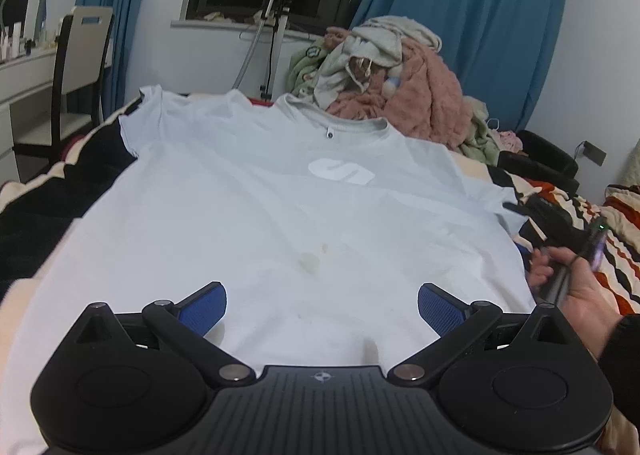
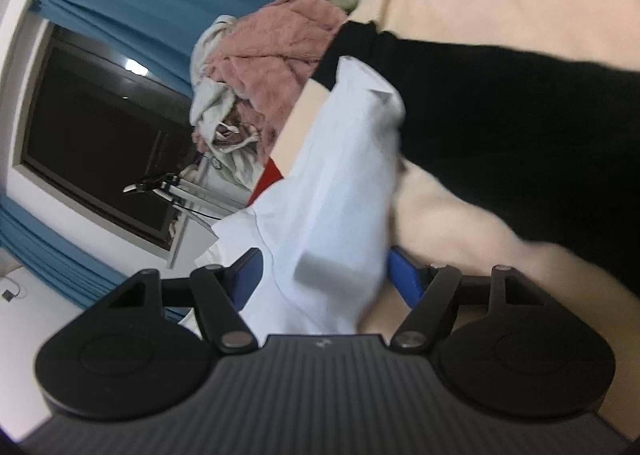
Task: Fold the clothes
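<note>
A pale blue T-shirt [image 1: 280, 215] lies spread flat on the bed, collar at the far end, white logo on its chest. My left gripper [image 1: 322, 305] is open and empty above the shirt's near hem. My right gripper [image 2: 326, 271], turned on its side, has its jaws apart with the shirt's right edge [image 2: 340, 183] lying between them. In the left wrist view it [image 1: 532, 215] is at the shirt's right sleeve, held by a hand [image 1: 572, 283].
A pile of clothes with a pink fleece [image 1: 420, 95] sits at the bed's far end. The striped blanket [image 1: 600, 223] covers the bed. A desk and chair [image 1: 76, 67] stand at the left. A stand [image 1: 276, 35] is by the window.
</note>
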The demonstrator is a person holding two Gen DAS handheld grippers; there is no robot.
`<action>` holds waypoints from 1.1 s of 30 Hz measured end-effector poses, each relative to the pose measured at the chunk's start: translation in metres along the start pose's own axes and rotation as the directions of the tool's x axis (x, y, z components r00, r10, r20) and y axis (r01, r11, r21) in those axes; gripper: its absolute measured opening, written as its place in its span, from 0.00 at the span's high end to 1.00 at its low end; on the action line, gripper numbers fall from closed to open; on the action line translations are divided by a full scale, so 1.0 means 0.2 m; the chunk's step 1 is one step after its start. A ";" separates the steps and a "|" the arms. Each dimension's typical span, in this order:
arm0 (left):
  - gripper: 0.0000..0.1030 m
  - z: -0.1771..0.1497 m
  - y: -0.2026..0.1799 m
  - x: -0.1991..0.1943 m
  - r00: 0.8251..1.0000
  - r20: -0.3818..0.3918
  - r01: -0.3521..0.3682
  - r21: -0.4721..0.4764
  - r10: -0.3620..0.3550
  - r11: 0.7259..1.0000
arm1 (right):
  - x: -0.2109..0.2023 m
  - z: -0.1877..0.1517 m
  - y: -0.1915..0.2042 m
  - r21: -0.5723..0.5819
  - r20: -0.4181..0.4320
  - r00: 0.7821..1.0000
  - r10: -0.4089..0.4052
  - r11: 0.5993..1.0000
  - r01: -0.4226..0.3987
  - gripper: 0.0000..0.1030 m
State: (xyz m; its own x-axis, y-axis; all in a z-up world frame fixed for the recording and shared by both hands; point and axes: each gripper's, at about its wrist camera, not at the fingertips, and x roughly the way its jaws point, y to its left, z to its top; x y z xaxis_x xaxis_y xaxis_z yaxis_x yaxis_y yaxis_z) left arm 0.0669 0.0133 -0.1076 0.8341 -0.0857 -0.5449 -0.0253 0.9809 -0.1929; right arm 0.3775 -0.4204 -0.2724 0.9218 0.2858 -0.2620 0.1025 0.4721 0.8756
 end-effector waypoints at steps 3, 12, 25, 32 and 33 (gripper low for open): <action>0.00 0.00 0.01 0.05 1.000 -0.020 0.000 -0.011 0.000 1.000 | 0.11 0.03 -0.01 -0.020 0.039 0.998 0.043 0.999 -0.043 0.32; 0.00 0.02 0.03 0.21 0.998 -0.061 0.004 -0.052 -0.007 0.999 | 0.39 0.17 0.00 -0.138 0.109 0.989 0.096 0.987 -0.080 0.44; 0.00 0.16 0.07 0.23 0.992 -0.081 -0.097 0.056 0.101 0.994 | 0.30 0.25 0.48 -0.450 0.228 0.958 -0.172 0.854 0.260 0.94; 0.00 0.24 0.19 0.01 0.989 0.011 -0.151 0.059 0.151 0.987 | 0.12 0.00 1.21 -0.699 0.350 0.924 -0.153 0.614 0.367 0.94; 0.00 0.25 0.21 -0.02 0.987 0.022 -0.162 0.054 0.161 0.985 | 0.13 -0.07 1.30 -0.726 0.366 0.919 -0.147 0.573 0.381 0.94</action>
State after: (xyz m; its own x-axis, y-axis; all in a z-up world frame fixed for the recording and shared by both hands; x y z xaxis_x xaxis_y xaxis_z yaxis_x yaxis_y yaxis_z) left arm 0.0896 0.0633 -0.0732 0.8313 0.0771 -0.5504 -0.1300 0.9898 -0.0577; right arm 0.4222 -0.2785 -0.0571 0.9688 -0.1121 -0.2212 0.1383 0.9846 0.1069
